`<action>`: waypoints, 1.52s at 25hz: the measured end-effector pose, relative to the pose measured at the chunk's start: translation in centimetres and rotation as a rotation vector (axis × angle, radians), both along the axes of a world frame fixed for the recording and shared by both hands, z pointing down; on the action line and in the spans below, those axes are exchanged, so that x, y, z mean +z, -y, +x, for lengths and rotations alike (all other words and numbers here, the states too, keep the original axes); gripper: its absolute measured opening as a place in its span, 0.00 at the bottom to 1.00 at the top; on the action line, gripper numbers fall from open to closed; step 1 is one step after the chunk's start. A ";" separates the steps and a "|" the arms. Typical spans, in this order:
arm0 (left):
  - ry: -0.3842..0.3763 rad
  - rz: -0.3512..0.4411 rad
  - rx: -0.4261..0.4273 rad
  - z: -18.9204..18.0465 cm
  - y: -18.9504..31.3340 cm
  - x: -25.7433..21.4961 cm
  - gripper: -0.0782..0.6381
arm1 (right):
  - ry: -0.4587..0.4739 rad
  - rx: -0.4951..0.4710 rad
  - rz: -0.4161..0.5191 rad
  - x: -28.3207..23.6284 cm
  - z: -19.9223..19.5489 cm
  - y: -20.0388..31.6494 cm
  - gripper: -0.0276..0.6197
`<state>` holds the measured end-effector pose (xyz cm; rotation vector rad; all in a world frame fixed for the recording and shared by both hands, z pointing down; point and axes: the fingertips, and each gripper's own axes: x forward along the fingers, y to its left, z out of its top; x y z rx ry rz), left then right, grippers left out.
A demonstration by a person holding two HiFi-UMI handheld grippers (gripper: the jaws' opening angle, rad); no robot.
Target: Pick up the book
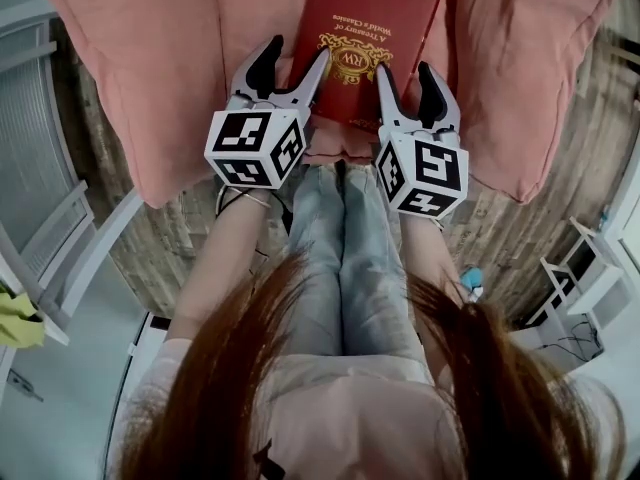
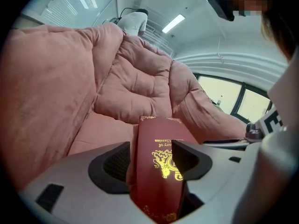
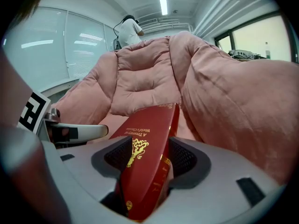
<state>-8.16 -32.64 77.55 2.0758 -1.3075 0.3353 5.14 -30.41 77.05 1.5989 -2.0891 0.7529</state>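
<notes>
Red book (image 1: 370, 28) lies lengthwise away from me on the pink cushion (image 1: 150, 68); my left hand-held gripper (image 1: 298, 53) and right hand-held gripper (image 1: 405, 73) straddle its near corners, jaws wide, unclamped.

A puffy pink sofa (image 1: 150, 78) stands on a wood-plank floor (image 1: 170, 230). Glass walls (image 3: 60, 45) run along one side and bright windows (image 3: 261, 36) along the other. Strip lights (image 3: 162, 1) glow overhead.

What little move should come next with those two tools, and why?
Probably close both tools: the red book already sits between the open jaws of the left tool and the right tool, yet neither seems to pinch it.
</notes>
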 end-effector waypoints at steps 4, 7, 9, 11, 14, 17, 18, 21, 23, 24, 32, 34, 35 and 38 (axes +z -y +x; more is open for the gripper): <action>-0.044 -0.069 -0.018 0.2 0.6 1.4 0.48 | -0.001 0.022 -0.042 1.2 0.2 0.2 0.44; -0.055 -0.094 -0.016 0.3 0.9 2.1 0.48 | -0.007 0.032 -0.049 1.6 0.2 0.2 0.45; -0.057 -0.114 -0.003 0.5 1.0 2.7 0.48 | -0.024 0.032 -0.047 1.8 0.2 0.3 0.45; -0.054 -0.139 0.011 0.8 1.1 3.4 0.49 | -0.039 0.033 -0.047 2.1 0.3 0.4 0.45; -0.046 -0.184 0.027 1.2 1.0 4.3 0.49 | -0.046 0.043 -0.054 2.4 0.6 0.6 0.45; -0.060 -0.203 0.026 1.5 1.0 4.7 0.49 | -0.040 0.056 -0.068 2.7 0.8 0.7 0.45; -0.064 -0.206 0.026 1.5 1.0 4.8 0.49 | -0.036 0.063 -0.072 2.8 0.9 0.6 0.46; -0.091 -0.218 0.026 1.6 0.8 4.9 0.48 | -0.044 0.082 -0.066 2.9 0.9 0.5 0.47; -0.108 -0.224 0.023 1.9 0.8 4.9 0.43 | -0.026 0.098 -0.077 3.1 0.8 0.5 0.47; -0.109 -0.225 0.021 2.0 0.8 4.9 0.42 | -0.009 0.107 -0.088 3.4 0.8 0.5 0.47; -0.045 -0.220 -0.009 2.7 0.9 5.4 0.42 | 0.052 0.141 -0.094 4.5 1.6 0.9 0.47; -0.030 -0.214 -0.014 2.8 0.8 5.3 0.42 | 0.047 0.156 -0.069 4.5 1.6 0.9 0.47; -0.026 -0.214 -0.017 2.7 0.7 5.2 0.42 | 0.050 0.161 -0.064 4.4 1.6 0.8 0.47; -0.023 -0.214 -0.027 2.9 0.6 4.4 0.41 | 0.084 0.183 -0.066 3.9 1.8 0.9 0.47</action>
